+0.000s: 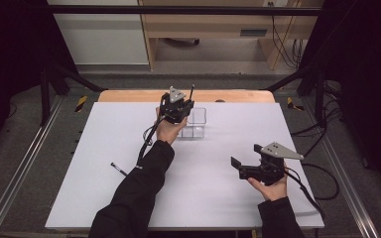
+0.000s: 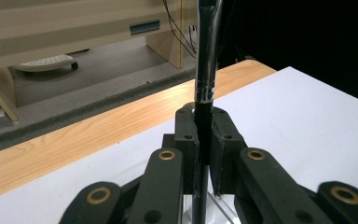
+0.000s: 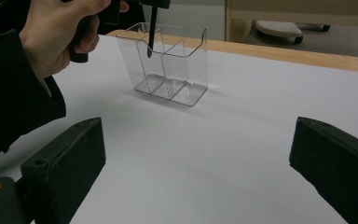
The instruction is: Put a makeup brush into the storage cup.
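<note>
Two black pens: one [image 2: 204, 84] upright in a gripper's jaws, one [image 1: 118, 169] lying on the table. One clear holder [image 3: 170, 63] with compartments.

White table [image 1: 104, 173], grey floor [image 1: 30, 148], wooden furniture [image 1: 203, 25], black frame rails [image 1: 178, 10]

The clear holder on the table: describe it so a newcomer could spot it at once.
On the white table, look toward the far middle, just before the wooden edge. There stands a clear holder with compartments, beside the left gripper. It is the table's one see-through thing, with a black pen lowered into it.
</note>
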Demonstrator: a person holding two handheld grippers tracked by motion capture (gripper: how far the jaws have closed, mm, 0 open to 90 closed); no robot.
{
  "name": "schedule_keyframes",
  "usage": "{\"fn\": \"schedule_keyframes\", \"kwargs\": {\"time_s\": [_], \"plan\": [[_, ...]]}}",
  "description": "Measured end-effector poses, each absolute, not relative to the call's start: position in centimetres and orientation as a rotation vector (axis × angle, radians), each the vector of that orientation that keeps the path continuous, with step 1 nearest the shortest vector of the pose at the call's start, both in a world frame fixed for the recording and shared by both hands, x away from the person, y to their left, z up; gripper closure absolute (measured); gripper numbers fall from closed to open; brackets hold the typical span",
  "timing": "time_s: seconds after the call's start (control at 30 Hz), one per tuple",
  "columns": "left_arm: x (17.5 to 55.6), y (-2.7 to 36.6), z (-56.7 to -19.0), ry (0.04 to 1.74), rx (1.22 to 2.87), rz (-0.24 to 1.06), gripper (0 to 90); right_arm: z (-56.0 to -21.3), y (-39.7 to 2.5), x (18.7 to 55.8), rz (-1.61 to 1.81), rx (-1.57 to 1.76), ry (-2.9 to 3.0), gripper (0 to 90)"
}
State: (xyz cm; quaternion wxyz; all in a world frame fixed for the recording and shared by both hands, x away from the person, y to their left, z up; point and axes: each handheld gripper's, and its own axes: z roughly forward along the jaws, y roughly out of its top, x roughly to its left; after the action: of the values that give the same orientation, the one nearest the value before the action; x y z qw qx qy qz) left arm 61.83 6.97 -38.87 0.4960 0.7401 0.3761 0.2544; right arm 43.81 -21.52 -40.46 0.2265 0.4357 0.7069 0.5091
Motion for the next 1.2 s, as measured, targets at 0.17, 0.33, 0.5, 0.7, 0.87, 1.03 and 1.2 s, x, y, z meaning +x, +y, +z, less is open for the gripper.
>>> {"fn": "schedule_keyframes", "kwargs": {"time_s": [0.17,0.33,0.5,0.7,0.87,1.03,1.2], "plan": [[61.7,7.0,-39.3,0.917,1.793,0.614,82.7,-40.4,-21.5,43.8,1.407,1.204,1.946,4.0],[61.6,7.1,-39.8,0.92,1.799,0.608,82.7,-40.5,-21.5,43.8,1.404,1.203,1.949,4.0],[61.5,7.2,-40.4,0.921,1.816,0.612,82.7,-40.5,-21.5,43.8,1.405,1.203,1.95,3.9],[61.4,7.3,-41.2,0.931,1.825,0.61,82.7,-40.4,-21.5,43.8,1.409,1.205,1.948,4.0],[61.3,7.4,-41.5,0.933,1.835,0.611,82.7,-40.4,-21.4,43.8,1.41,1.206,1.95,4.0],[61.2,7.5,-42.0,0.942,1.844,0.604,82.5,-40.5,-21.4,43.8,1.412,1.207,1.95,4.0],[61.0,7.7,-42.2,0.946,1.851,0.601,79.3,-40.4,-21.4,43.8,1.414,1.205,1.95,4.0]]}}
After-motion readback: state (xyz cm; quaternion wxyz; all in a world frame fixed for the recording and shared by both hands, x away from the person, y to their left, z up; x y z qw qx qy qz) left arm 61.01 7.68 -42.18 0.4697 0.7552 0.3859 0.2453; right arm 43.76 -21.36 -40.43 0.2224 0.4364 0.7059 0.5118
